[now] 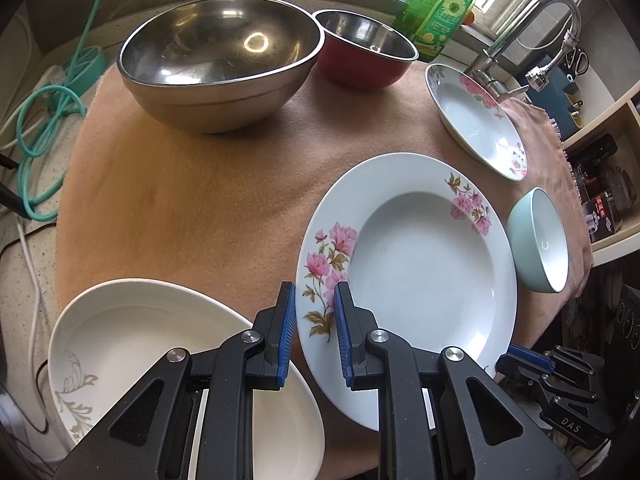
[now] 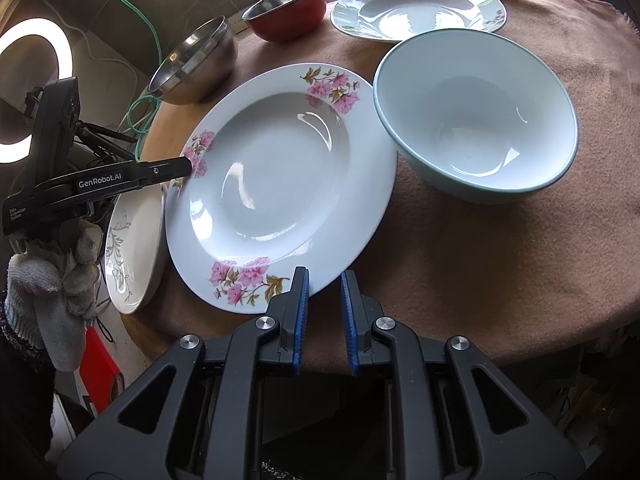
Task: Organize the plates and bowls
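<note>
Floral plate [image 1: 420, 280], centre of cloth [image 1: 180, 200]; left gripper [image 1: 315, 300] spread, its jaws straddling the plate's left rim; right gripper [image 2: 325, 286] spread at the near rim, holding nothing; cream plate [image 1: 140, 340] near left; second floral plate [image 1: 476, 124] far right; blue bowl [image 1: 540, 240] right; steel bowl [image 1: 220, 60] and red bowl [image 1: 364, 52] far.

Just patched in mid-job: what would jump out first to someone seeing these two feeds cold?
The big flowered plate in the middle of the brown cloth grabs the eye, with the left tongs straddling its rim and the right tongs open at its near edge. Next comes the large steel bowl at the back beside a red bowl. A pale blue bowl sits right of the plate.
</note>
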`<state>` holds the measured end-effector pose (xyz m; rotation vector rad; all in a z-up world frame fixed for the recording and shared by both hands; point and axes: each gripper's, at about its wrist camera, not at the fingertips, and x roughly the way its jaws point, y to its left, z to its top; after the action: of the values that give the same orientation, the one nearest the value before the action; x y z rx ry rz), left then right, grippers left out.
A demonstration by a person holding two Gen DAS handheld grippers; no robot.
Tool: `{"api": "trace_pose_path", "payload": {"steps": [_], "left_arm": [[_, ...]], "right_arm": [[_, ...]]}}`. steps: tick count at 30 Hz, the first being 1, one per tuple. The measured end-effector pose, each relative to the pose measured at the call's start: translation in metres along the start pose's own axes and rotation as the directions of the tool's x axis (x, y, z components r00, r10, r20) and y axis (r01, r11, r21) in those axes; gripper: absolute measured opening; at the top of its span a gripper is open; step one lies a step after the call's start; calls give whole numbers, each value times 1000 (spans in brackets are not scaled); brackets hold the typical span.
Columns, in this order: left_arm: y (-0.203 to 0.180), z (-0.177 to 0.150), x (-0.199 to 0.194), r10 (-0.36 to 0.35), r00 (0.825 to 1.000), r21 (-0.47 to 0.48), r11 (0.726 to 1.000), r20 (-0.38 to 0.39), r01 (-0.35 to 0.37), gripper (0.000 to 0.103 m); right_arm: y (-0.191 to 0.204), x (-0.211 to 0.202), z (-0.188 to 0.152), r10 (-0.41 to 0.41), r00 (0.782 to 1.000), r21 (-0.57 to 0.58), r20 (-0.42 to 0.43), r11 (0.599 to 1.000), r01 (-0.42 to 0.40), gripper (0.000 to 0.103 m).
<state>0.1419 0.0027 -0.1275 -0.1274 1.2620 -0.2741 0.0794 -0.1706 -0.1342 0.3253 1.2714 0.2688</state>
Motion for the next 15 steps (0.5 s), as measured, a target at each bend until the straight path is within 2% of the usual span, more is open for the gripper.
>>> {"api": "trace_pose_path", "payload": {"steps": [3, 9, 15], "left_arm": [[2, 3, 0, -16, 1000, -8, 1000, -10, 16, 17], [-4, 19, 4, 17, 1000, 37, 999, -1, -17, 17], [-10, 35, 12, 20, 1000, 59, 998, -11, -19, 18]], "right_arm": [[-1, 0, 0, 12, 1000, 5, -4, 1000, -12, 16], [-3, -2, 0, 13, 1000, 12, -9, 1000, -13, 16], [-10, -4, 3, 10, 1000, 39, -1, 999, -10, 16]]}}
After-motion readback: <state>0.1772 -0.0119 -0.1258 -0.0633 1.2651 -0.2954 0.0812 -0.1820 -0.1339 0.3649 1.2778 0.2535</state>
